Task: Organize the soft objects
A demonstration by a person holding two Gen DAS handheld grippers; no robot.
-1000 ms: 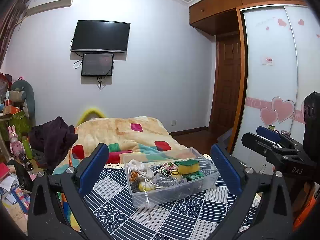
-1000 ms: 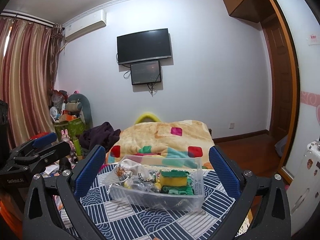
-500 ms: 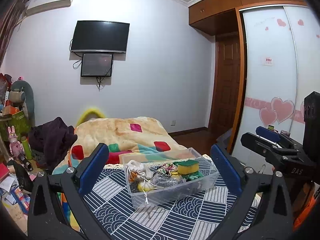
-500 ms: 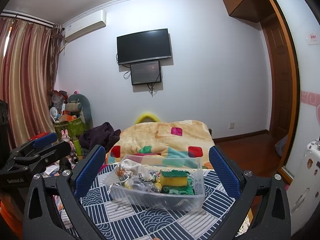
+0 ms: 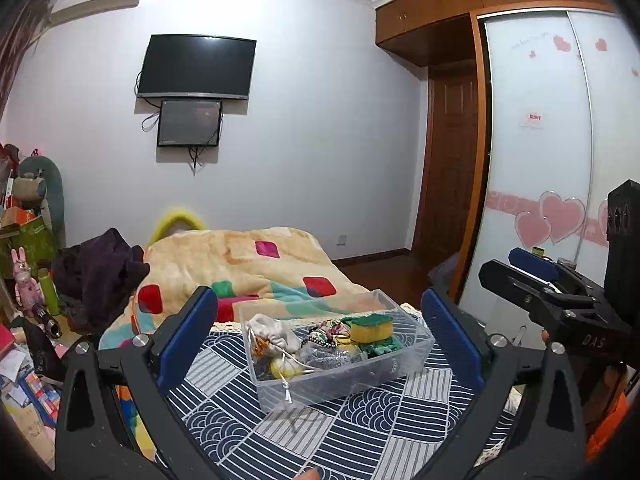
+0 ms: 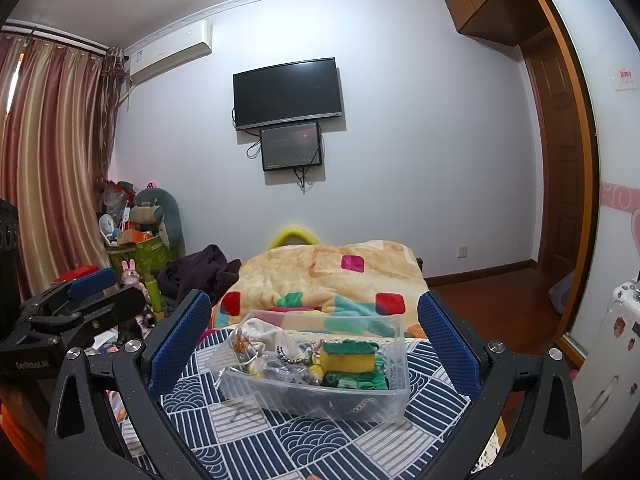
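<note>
Clear plastic forms the box [image 5: 340, 364] that sits on a navy-and-white patterned cloth [image 5: 360, 420] in the left wrist view. Inside it lie the soft things: a yellow sponge with a green top [image 5: 370, 326] towards the right, a cream drawstring pouch [image 5: 272, 334] on the left, and a tangle of grey and green cloth between and below them. The left gripper [image 5: 318, 344] hangs above the near edge of the cloth with its jaws spread wide, one blue pad on each side of the box and touching nothing. The right gripper [image 5: 560, 300] shows at the right edge, side on, holding nothing I can see. Behind the box lies a bed with a blanket [image 5: 248, 264] patterned in coloured squares.

From the right wrist, the right gripper [image 6: 314, 344] is likewise wide open and empty, its pads framing the box [image 6: 320, 384]. The sponge [image 6: 350, 356] rests on green cloth at the right end, the pouch [image 6: 260, 338] at the left. The left gripper [image 6: 72, 312] appears at the left edge.
</note>
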